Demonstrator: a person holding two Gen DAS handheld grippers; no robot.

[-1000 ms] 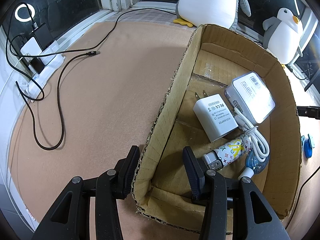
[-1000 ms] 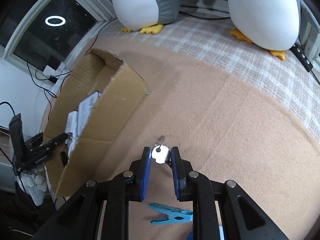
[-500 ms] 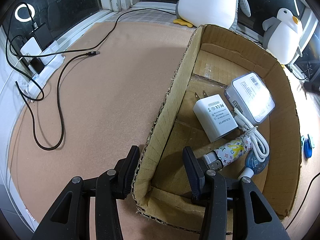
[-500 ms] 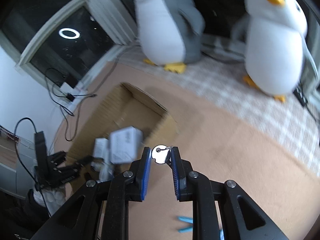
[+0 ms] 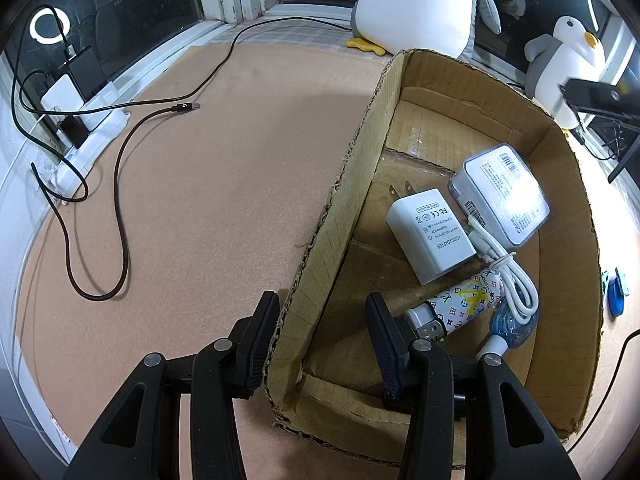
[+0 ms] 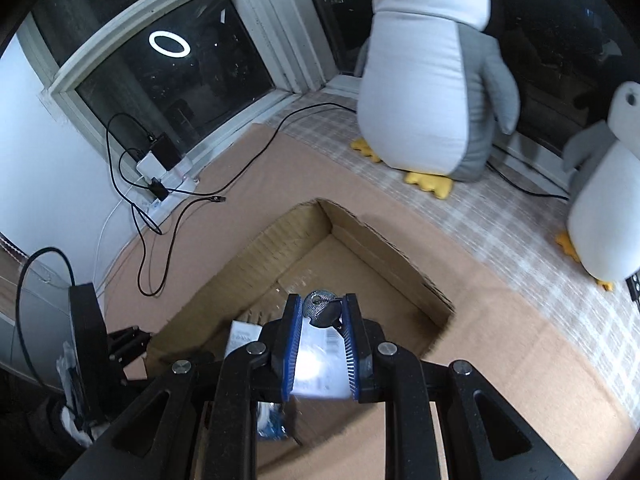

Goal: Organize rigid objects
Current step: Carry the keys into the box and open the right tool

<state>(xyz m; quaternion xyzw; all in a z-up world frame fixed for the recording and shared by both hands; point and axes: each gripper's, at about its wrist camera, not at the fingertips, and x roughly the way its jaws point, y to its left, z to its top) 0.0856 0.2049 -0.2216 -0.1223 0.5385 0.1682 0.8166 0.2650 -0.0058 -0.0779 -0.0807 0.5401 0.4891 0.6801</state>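
An open cardboard box (image 5: 460,80) sits on the tan mat. My left gripper (image 5: 320,312) straddles its near left wall, one finger outside and one inside, shut on that wall. The box holds a white plug adapter (image 5: 432,236), a clear-lidded white case (image 5: 504,196), a coiled white cable (image 5: 516,280), a patterned lighter (image 5: 460,308) and a small blue bottle (image 5: 514,326). My right gripper (image 6: 320,308) hovers over the box (image 6: 360,240), shut on a silver key (image 6: 316,304). Below its fingers, the white case (image 6: 320,364) looks blurred.
Two plush penguins (image 6: 428,80) (image 6: 604,184) stand on a checked cloth by the window. A black cable (image 5: 120,200) loops over the mat from a power strip (image 5: 80,120). Small blue items (image 5: 614,294) lie right of the box. A gloved hand (image 6: 68,428) shows at far left.
My right gripper rose off the mat with the key and swung over the open box; the blue clothespin dropped out of view. The left gripper and the box stayed still.
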